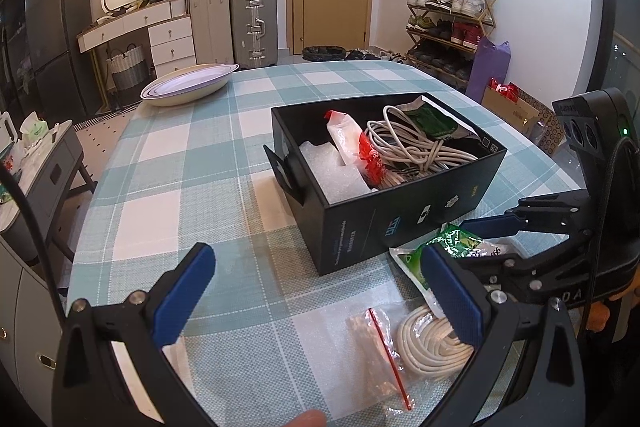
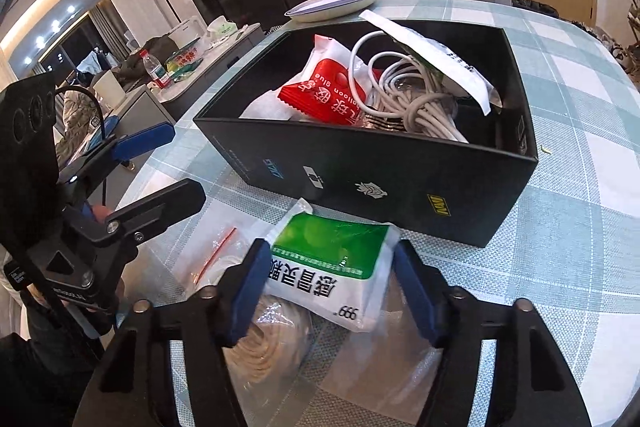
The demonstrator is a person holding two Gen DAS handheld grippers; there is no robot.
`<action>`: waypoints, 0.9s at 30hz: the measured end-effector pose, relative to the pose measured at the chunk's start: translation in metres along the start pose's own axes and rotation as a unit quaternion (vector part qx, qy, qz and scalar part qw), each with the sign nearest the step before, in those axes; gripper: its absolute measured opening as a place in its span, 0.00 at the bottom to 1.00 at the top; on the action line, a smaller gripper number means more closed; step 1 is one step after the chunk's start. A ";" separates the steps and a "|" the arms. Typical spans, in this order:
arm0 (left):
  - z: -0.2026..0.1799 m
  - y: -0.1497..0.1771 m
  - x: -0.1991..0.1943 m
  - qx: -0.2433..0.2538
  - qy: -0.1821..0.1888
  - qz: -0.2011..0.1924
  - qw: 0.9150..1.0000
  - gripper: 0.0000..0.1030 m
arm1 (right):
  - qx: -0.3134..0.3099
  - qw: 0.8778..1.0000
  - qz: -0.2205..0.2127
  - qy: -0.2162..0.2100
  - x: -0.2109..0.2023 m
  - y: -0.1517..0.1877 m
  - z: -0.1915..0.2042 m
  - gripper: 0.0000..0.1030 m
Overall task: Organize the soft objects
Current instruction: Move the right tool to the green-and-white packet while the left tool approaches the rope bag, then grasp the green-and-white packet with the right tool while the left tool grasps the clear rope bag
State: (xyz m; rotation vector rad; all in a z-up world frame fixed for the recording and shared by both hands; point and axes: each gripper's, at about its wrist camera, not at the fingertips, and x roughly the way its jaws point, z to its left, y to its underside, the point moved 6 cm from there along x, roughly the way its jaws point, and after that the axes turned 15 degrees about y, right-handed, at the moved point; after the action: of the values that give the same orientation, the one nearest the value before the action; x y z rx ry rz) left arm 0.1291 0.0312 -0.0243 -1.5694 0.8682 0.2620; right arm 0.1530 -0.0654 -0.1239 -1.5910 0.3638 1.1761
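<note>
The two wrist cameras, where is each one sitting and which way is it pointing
Left wrist: on the open left gripper, low over the table, facing the black box; the right gripper shows at right.
Right wrist: on the right gripper, fingers around the green-and-white packet; the left gripper shows at left.
Shared: box, packet, coiled cable, plates.
</note>
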 end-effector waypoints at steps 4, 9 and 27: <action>0.000 0.000 0.000 0.001 0.000 0.000 1.000 1.00 | -0.004 1.000 -0.007 0.000 -0.006 0.000 -0.007 0.35; -0.003 0.001 0.002 0.003 -0.001 0.006 1.000 1.00 | -0.016 1.000 -0.017 0.008 -0.015 0.002 -0.014 0.29; -0.042 0.015 0.011 0.050 0.056 0.062 0.995 1.00 | 0.003 0.998 -0.006 0.060 -0.030 0.017 -0.084 0.30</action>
State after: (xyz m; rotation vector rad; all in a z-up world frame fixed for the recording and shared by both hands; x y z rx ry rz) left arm 0.1140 -0.0109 -0.0342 -1.4490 1.0527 0.2177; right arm 0.1683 -0.1546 -0.1142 -1.6609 0.4349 1.0719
